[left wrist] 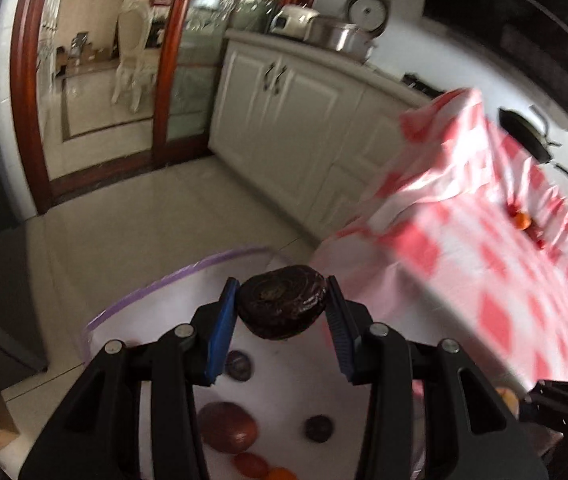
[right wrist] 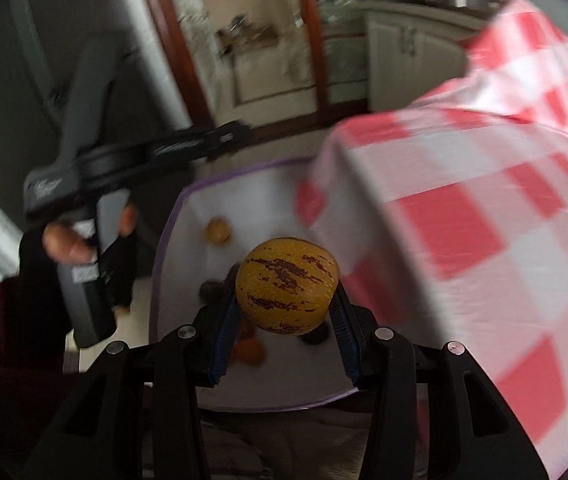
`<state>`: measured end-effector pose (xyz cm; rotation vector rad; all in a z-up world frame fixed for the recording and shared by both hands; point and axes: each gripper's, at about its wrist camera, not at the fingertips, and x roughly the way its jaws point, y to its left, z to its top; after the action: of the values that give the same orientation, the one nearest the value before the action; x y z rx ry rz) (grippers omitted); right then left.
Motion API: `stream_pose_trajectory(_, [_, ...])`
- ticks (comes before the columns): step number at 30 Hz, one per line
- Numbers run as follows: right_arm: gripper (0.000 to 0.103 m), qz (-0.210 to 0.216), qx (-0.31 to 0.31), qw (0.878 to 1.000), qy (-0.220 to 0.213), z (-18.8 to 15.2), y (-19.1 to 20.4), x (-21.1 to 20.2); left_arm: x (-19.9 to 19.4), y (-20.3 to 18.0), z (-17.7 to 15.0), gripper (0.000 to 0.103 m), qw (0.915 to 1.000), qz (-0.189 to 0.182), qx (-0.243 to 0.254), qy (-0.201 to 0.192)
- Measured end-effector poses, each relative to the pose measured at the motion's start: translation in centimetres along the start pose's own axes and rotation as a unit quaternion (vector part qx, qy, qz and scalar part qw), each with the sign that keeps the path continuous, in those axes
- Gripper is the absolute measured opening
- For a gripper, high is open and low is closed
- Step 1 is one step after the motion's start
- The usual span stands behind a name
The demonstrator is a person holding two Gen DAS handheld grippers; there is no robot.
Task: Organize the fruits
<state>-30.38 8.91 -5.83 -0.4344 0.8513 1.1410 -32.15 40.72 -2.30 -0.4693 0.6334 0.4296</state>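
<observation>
Over the white bin (left wrist: 284, 392), beside the checked tablecloth (left wrist: 463, 248) at 3 o'clock: left gripper (left wrist: 282, 300) clenched on a dark flat fruit (left wrist: 282, 300). Right gripper (right wrist: 287, 286) clenched on a yellow striped melon (right wrist: 287, 286). Other fruits lie in the bin at 6 o'clock.

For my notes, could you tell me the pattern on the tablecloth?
Red-and-white checks on the tablecloth, clearest in the right wrist view.

both grippers (left wrist: 282, 308) (right wrist: 285, 304) clamped, angled down

The desk (left wrist: 483, 280) wears a red-and-white checked cloth (right wrist: 483, 200) — a few small fruits (left wrist: 521, 220) lie on it.
</observation>
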Motion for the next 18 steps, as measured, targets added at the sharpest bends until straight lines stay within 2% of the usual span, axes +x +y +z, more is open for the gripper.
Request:
stream_pose_trajectory(4, [0.044, 0.004, -0.032, 0.997, 0.064, -0.3, 1.3, 4.4, 2.9, 1.7, -1.1, 0.043, 0.9983, 0.03, -0.005, 0.051])
stream_pose_trajectory(6, [0.044, -0.006, -0.047, 0.993, 0.112, -0.7, 1.5, 7.7, 4.5, 2.4, -1.6, 0.043, 0.9955, 0.05, -0.006, 0.08])
stream_pose_trajectory(11, [0.044, -0.019, -0.08, 0.977, 0.196, -1.5, 2.4, 13.3, 7.8, 3.6, -2.7, 0.043, 0.9867, 0.082, -0.004, 0.14])
stream_pose_trajectory(18, [0.044, -0.027, -0.124, 0.966, 0.226, -2.6, 4.3, 15.4, 10.3, 4.3, -4.2, 0.043, 0.9775, 0.104, 0.002, 0.183])
